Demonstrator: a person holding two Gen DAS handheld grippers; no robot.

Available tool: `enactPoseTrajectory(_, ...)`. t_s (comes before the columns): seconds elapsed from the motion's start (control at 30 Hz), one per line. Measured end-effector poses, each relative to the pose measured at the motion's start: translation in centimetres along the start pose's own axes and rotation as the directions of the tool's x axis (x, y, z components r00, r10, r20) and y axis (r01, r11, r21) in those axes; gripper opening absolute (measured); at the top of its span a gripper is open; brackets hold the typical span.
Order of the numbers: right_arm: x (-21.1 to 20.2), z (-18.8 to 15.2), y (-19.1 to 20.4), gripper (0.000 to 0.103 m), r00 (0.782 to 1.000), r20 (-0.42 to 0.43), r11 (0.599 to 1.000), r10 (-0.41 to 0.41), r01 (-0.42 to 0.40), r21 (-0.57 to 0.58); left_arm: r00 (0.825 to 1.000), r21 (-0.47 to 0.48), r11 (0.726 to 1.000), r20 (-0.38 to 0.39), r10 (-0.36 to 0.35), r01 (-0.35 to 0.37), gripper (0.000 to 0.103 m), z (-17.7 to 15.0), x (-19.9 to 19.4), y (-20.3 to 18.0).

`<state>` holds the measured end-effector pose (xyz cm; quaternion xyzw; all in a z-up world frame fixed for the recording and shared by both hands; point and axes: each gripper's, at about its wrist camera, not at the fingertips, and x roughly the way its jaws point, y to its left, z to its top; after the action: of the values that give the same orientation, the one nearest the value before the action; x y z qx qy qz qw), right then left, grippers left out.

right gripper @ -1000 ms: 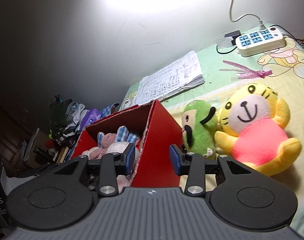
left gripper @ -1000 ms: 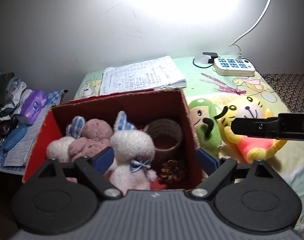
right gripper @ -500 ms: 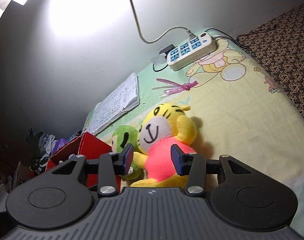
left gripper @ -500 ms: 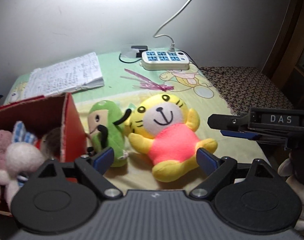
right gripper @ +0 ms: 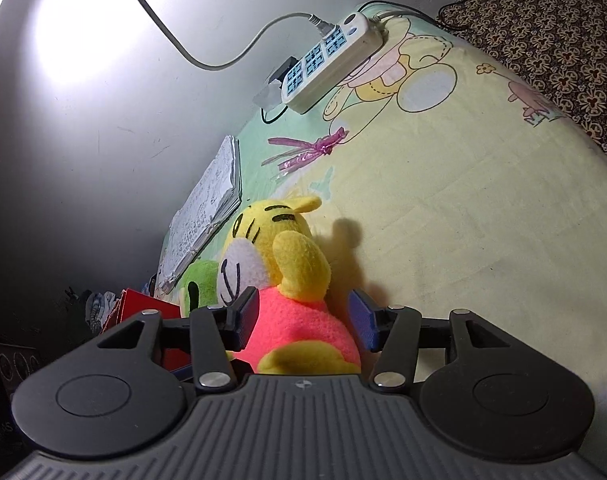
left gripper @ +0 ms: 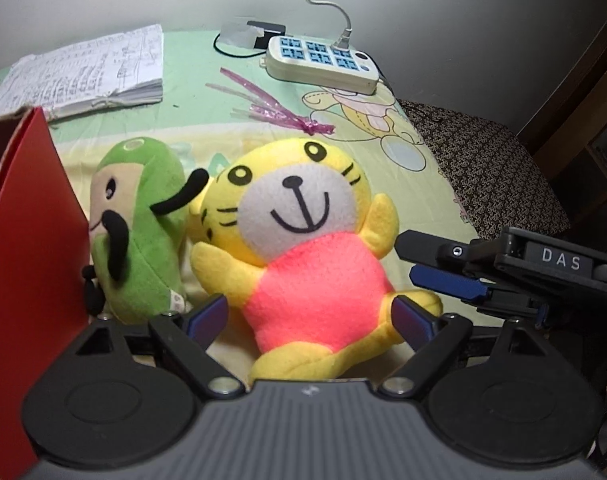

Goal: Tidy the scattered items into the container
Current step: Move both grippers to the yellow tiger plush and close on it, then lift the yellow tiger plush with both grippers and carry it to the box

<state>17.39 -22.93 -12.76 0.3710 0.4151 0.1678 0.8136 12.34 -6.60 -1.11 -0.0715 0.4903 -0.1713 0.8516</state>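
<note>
A yellow tiger plush in a pink shirt lies on the cartoon-print sheet, with a green plush leaning beside it. The red box stands at the left edge, touching the green plush. My left gripper is open just in front of the tiger's legs. My right gripper comes in from the right beside the tiger's arm. In the right wrist view the right gripper is open with its fingers either side of the tiger plush. The green plush and red box lie beyond it.
A stack of written papers lies at the back left. A white power strip with its cable sits at the back by the wall. A pink ribbon lies on the sheet. Dark patterned fabric covers the right edge.
Both grippers have swung right, away from the box full of plush toys, and closed in on the tiger plush. The right gripper's fingers now straddle its body.
</note>
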Motion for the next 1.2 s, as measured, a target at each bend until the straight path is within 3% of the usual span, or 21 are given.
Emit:
enactPoseTrajectory(0.13,2.0,0.4,-0.4,0.055,0.999,-0.037,1.000,0.022,-0.022,-0.004,0.999,-0.010,1.000,-0.032,0.017,-0.017,0.090,0.4,1.3,0.6)
enactPoseTrajectory(0.43,4.9,0.8,-0.6,0.060,0.994,-0.063,0.996,0.085,-0.086,-0.001,0.997,-0.073,0.997,-0.071,-0.032,0.026,0.093,1.0,3.1,2.1)
enactPoseTrajectory(0.63,5.8,0.5,-1.2,0.057,0.984,-0.097,0.988,0.150,-0.145,0.060,0.996,-0.092,0.995,-0.073,-0.052,0.046,0.093,1.2,3.6,2.4)
enactPoseTrajectory(0.83,3.9,0.2,-0.7,0.050,0.982,-0.117,0.989,0.148,-0.145,0.033,0.994,-0.089,0.994,-0.081,-0.078,0.070,0.093,0.7,3.5,1.8)
enactPoseTrajectory(1.2,-2.5,-2.4,-0.5,0.049,0.993,-0.064,0.994,0.097,-0.094,0.049,0.982,-0.035,0.986,-0.091,-0.164,0.162,0.093,-1.7,1.4,-1.4)
